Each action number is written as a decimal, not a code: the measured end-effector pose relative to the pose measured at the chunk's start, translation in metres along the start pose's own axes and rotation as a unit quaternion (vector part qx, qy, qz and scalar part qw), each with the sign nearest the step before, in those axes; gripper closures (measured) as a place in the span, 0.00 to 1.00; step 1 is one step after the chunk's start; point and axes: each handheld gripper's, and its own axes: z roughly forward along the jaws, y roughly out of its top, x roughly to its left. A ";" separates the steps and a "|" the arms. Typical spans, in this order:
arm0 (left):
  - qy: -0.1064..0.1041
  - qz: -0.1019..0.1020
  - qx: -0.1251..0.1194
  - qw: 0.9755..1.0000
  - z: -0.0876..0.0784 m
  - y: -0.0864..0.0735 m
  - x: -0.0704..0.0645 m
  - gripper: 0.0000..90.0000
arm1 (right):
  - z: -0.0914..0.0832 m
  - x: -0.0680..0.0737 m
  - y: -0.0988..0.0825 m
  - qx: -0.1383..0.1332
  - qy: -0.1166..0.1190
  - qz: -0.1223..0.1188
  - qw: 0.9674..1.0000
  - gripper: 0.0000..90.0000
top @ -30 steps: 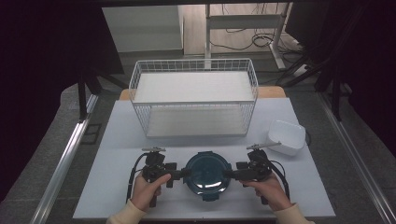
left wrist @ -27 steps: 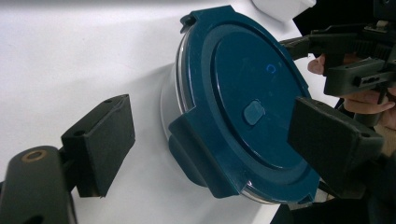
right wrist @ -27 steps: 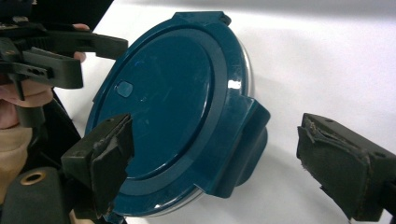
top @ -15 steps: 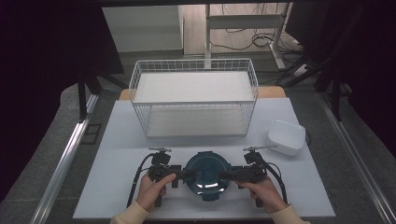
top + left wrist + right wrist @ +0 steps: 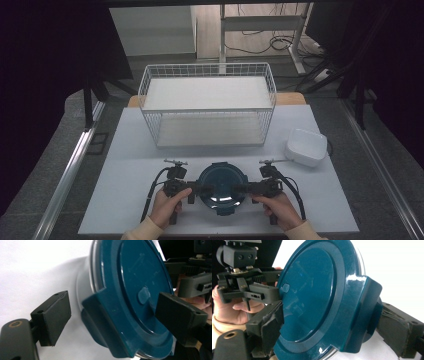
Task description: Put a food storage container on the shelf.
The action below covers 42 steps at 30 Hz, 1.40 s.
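you have the round container [image 5: 221,185] with its teal lid [image 5: 135,290] at the table's [image 5: 125,165] near edge, between both tools. the left gripper [image 5: 192,189] stands open around a side clasp; the right gripper [image 5: 246,188] seems pressed onto the opposite clasp. next, likely close left and unlatch.

One lidded teal container [image 5: 221,186], one wire basket [image 5: 207,105], one white bowl [image 5: 305,146], two claws, left [image 5: 196,188] and right [image 5: 245,188].
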 end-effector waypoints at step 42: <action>-0.005 -0.040 -0.048 0.998 -0.025 -0.005 -0.013 0.44 | -0.015 0.005 -0.001 -0.041 0.001 0.020 0.999 0.45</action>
